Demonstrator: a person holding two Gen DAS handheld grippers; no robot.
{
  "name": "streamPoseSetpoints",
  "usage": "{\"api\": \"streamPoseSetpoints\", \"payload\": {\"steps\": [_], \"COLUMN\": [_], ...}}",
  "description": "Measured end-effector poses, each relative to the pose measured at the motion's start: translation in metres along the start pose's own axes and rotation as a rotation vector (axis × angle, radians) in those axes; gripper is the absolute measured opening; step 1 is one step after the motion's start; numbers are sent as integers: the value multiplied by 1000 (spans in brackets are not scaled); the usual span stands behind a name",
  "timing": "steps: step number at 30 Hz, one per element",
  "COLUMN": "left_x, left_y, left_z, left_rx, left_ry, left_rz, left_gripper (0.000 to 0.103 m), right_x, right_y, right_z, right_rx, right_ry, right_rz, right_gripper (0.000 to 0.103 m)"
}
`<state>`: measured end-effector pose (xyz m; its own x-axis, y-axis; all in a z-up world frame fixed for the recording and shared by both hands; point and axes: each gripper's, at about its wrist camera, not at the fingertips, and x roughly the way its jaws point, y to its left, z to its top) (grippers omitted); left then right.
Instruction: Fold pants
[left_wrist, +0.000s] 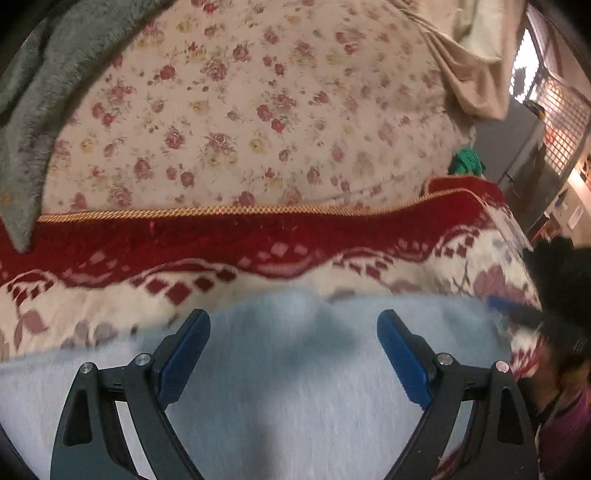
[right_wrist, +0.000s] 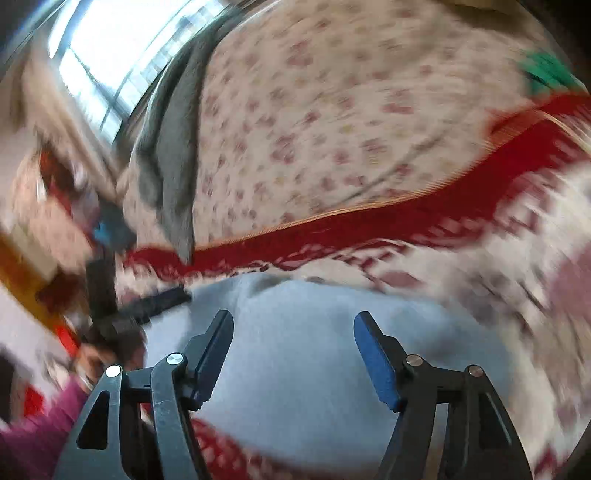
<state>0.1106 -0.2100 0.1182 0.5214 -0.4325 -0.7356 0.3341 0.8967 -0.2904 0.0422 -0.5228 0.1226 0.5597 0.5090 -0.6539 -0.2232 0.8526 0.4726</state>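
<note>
Left wrist view is filled mostly by bedding: ahead of the jaws, well beyond the fingertips, spreads a cream floral sheet (left_wrist: 258, 110) printed with small red roses. Nearer, a red and white patterned blanket (left_wrist: 258, 240) with a gold cord edge runs crosswise just ahead of the fingertips. A grey fleece blanket (left_wrist: 33, 92) lies far ahead and to the left of the jaws, one corner drooping onto the red border. A beige cloth (left_wrist: 465, 62) is bunched far ahead to the right.

Directly beneath and between the jaws lie the pants (left_wrist: 295, 369), pale grey-blue and soft, spread on the patterned blanket; their far edge sits just past the fingertips. The left gripper (left_wrist: 293, 325) hangs over them with its blue-padded fingers (left_wrist: 184, 354) wide apart, nothing caught between them.

The right wrist view is heavily blurred. The same floral sheet (right_wrist: 332, 110) and red-bordered blanket (right_wrist: 369, 229) lie ahead of the jaws, the grey fleece (right_wrist: 173, 166) ahead to the left. The pants (right_wrist: 295, 350) again lie under and between the jaws. The right gripper (right_wrist: 293, 325) is spread wide with nothing in its grasp; whether its fingertips touch the cloth cannot be told. A small green item (right_wrist: 546, 74) shows far ahead to the right.
</note>
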Motion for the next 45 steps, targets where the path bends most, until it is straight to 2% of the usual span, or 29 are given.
{"api": "streamPoseSetpoints", "payload": {"steps": [1, 3, 5, 6, 8, 11, 16, 18, 19, 20, 23, 25, 27, 28, 29, 31, 34, 36, 38, 41, 43, 45], "left_x": [11, 31, 47, 58, 76, 97, 110, 111, 112, 113, 111, 102, 86, 84, 85, 98, 119, 119, 113, 86, 64, 40], "left_y": [0, -1, -3, -5, -10, -16, -18, -22, -25, -28, -30, -23, -8, -4, 4, 13, 9, 12, 22, 43, 52, 60], "left_z": [8, 18, 22, 22, 19, 11, 13, 14, 13, 10, 3, 8, 17, 19, 19, 14, 2, 6, 12, 21, 20, 14], "left_rx": [16, 47, 65, 82, 137, 201, 202, 224, 236, 252, 279, 238, 152, 133, 100, 49, 72, 43, -15, -94, -121, -128], "left_ry": [9, 52, 93, 125, 187, 258, 335, 354, 362, 373, 350, 308, 213, 191, 169, 178, 176, 158, 134, 62, 35, 3], "left_rz": [24, 38, 25, 13, -8, -21, -84, -124, -128, -115, -110, -140, -189, -194, -190, -196, -120, -103, -85, -47, -24, 16], "left_gripper": [91, 91, 91, 91, 91, 91, 90, 63, 42, 35, 25, 20, 13, 9, 9, 9, 10, 17, 43, 50, 59, 61], "right_x": [21, 46, 64, 66, 50, 40, 45, 43, 42, 43, 43, 42, 43, 42, 42, 43, 45, 44, 43, 46, 51, 62], "right_y": [1, 0, -4, -4, -9, -23, -22, -23, -25, -26, -28, -28, -27, -28, -28, -26, -22, -21, -17, 0, 23, 48], "right_z": [0, -9, -39, -51, -68, -70, -68, -68, -68, -67, -65, -63, -63, -64, -64, -66, -65, -61, -54, -41, -32, -24], "right_rx": [-2, 0, -50, -77, -102, -34, -30, -12, 2, 14, 43, 52, 48, 46, 47, 36, 18, 24, 29, 5, -65, -138], "right_ry": [30, 89, 181, 191, 129, 124, 127, 122, 118, 115, 113, 118, 118, 115, 111, 104, 114, 123, 135, 130, 116, 112], "right_rz": [8, 18, -54, -66, -44, 21, 52, 66, 74, 80, 89, 87, 94, 95, 95, 88, 58, 44, 27, 29, 44, 43], "right_gripper": [71, 54, 45, 43, 41, 42, 42, 42, 42, 42, 42, 42, 43, 43, 43, 43, 43, 44, 47, 55, 55, 57]}}
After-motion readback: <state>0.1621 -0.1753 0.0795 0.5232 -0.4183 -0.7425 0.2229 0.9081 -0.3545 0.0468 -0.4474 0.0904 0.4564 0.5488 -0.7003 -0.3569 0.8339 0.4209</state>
